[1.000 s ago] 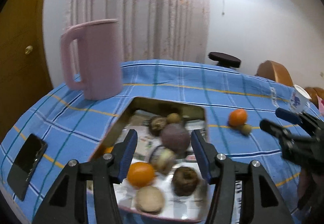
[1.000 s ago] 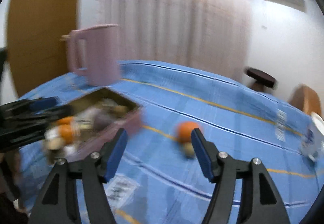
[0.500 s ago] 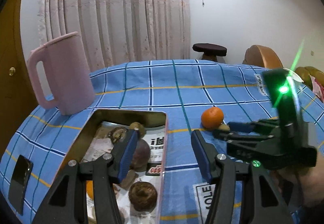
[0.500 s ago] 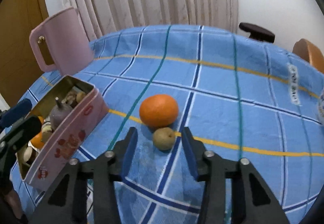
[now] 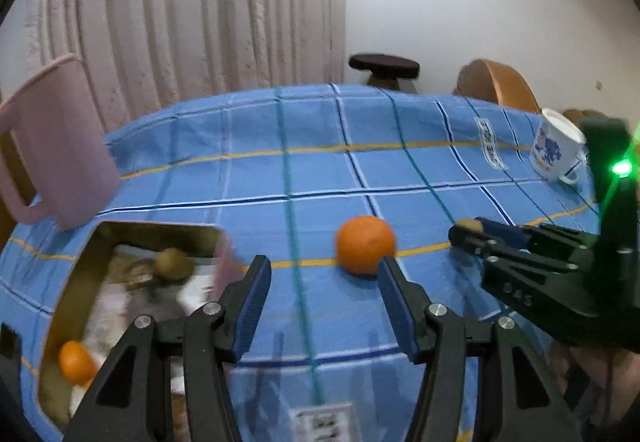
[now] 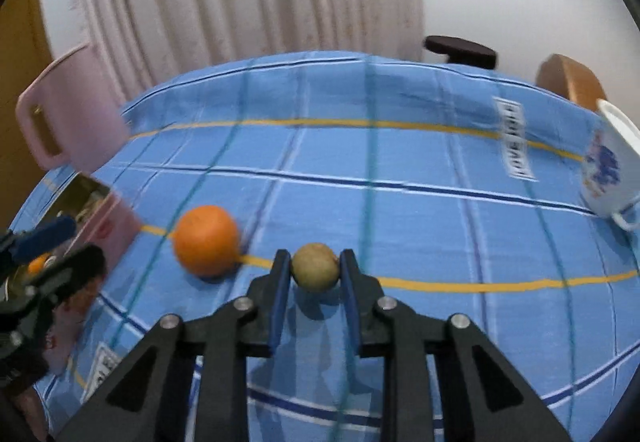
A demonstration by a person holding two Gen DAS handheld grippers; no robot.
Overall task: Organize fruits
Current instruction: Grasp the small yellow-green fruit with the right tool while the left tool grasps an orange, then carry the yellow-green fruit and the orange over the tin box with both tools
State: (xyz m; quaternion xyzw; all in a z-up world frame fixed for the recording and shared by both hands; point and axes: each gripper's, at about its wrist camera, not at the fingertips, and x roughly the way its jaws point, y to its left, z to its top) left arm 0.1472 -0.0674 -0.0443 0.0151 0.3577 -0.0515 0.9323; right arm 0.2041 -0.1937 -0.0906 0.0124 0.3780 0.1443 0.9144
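Observation:
A small greenish-brown fruit (image 6: 314,267) lies on the blue checked tablecloth, and my right gripper (image 6: 314,256) is shut on it, a pad pressing each side. An orange (image 6: 207,240) rests just to its left, apart from it. In the left wrist view the orange (image 5: 366,244) sits just beyond the right fingertip of my open left gripper (image 5: 324,266), which holds nothing. The right gripper (image 5: 464,232) reaches in from the right with the small fruit (image 5: 470,224) at its tips. The open tin box (image 5: 160,228), bottom left, holds several fruits.
A pink pitcher (image 5: 56,154) stands at the table's far left behind the tin. A white mug (image 5: 556,148) with a blue print sits at the far right edge. A dark stool (image 5: 384,66) and a wooden chair back (image 5: 496,86) stand beyond the table.
My left gripper swung right, from above the tin to the orange. My right gripper came down over the small fruit and went from open to shut on it.

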